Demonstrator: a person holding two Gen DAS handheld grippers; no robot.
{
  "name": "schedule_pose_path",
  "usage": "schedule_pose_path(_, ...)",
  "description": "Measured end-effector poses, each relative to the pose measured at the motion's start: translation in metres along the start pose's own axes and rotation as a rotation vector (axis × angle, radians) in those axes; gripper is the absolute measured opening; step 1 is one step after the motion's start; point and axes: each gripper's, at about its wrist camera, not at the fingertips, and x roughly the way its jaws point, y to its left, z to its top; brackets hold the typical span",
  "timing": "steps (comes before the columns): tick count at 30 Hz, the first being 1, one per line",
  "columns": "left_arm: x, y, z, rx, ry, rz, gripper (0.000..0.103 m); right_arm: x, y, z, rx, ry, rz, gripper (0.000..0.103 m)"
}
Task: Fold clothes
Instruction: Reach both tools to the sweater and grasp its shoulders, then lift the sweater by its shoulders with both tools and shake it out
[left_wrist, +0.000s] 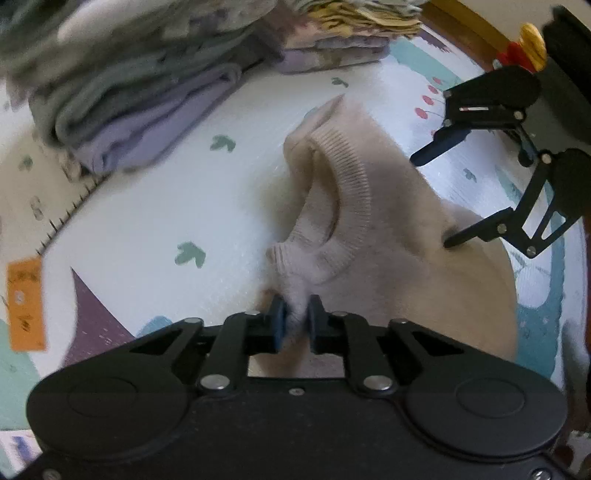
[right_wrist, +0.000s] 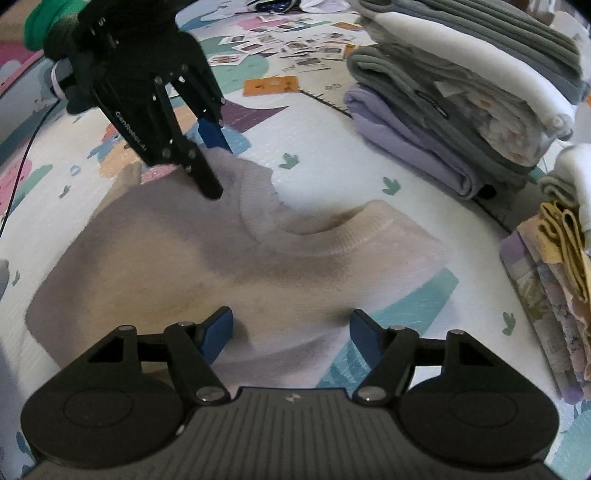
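A beige knit sweater (right_wrist: 207, 266) with a ribbed collar (left_wrist: 351, 184) lies spread on the patterned play mat (left_wrist: 166, 206). My left gripper (left_wrist: 297, 321) is shut on a pinch of the sweater's shoulder fabric beside the collar; it also shows in the right wrist view (right_wrist: 218, 166), its tips down on the sweater's far left shoulder. My right gripper (right_wrist: 291, 332) is open and empty, just above the sweater's body; it also shows in the left wrist view (left_wrist: 432, 199) with one fingertip touching the fabric.
Stacks of folded clothes in grey, lilac and white (right_wrist: 461, 110) stand at the right, with a smaller patterned stack (right_wrist: 554, 280) nearer. The same stacks fill the top left of the left wrist view (left_wrist: 129, 103). Cards lie scattered on the mat (right_wrist: 288, 44).
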Motion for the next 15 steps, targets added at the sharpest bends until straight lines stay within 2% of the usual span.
schedule_pose_path(5, -0.014, -0.050, 0.002, 0.158, -0.017, 0.075, 0.007, -0.007, 0.013, -0.003, -0.039, 0.003, 0.020, 0.070)
schedule_pose_path(9, -0.042, -0.105, -0.021, 0.490, -0.088, 0.231, 0.006, -0.018, 0.032, -0.008, -0.099, 0.012, 0.040, 0.070)
schedule_pose_path(12, -0.062, -0.147, -0.038, 0.741, -0.142, 0.348, 0.006, -0.035, 0.048, -0.014, -0.190, 0.025, 0.049, 0.070)
schedule_pose_path(15, -0.083, -0.188, -0.056, 0.992, -0.196, 0.466, 0.005, -0.056, 0.059, -0.024, -0.265, 0.028, 0.026, 0.070)
